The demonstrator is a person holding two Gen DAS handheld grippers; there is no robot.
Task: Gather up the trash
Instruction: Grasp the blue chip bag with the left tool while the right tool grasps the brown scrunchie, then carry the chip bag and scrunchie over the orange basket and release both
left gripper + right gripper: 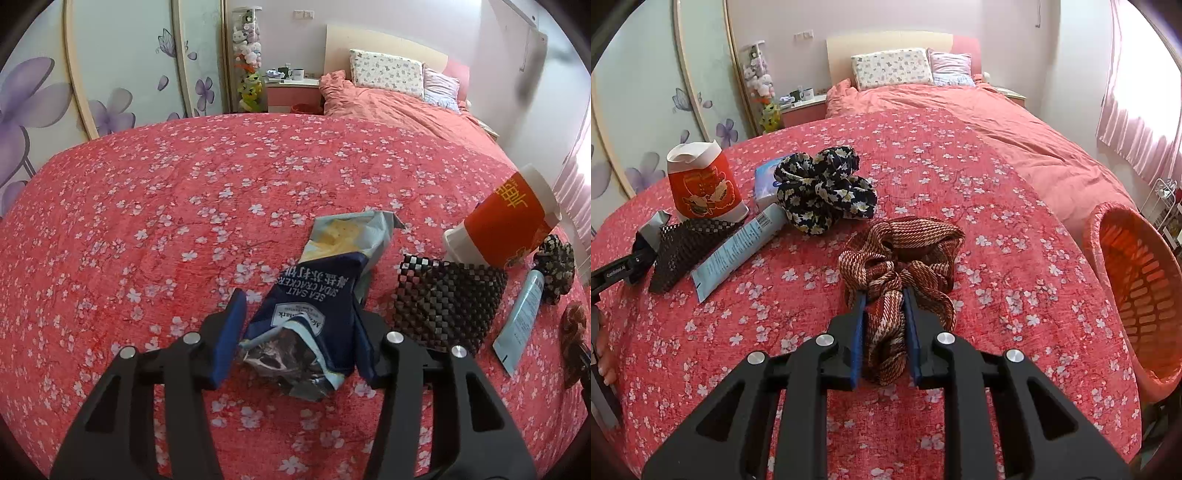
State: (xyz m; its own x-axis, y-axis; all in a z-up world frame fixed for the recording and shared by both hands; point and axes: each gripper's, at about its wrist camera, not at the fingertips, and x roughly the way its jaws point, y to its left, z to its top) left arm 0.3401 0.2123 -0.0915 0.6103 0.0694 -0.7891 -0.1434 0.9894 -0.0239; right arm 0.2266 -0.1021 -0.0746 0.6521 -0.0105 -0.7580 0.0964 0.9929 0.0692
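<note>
Hidden, cropped and unreadable parts on the bed

In the left wrist view the brown scrunchie [574, 326] is cut off at the right edge, the woven mat [448, 299] covers the paper cup's [506, 218] base, and the cracker bag's [314, 295] small print is unreadable. In the right wrist view the basket [1134, 280] runs past the right edge, the blue packet [766, 181] hides behind the dark scrunchie [825, 188], and far nightstand items are too small.
</note>
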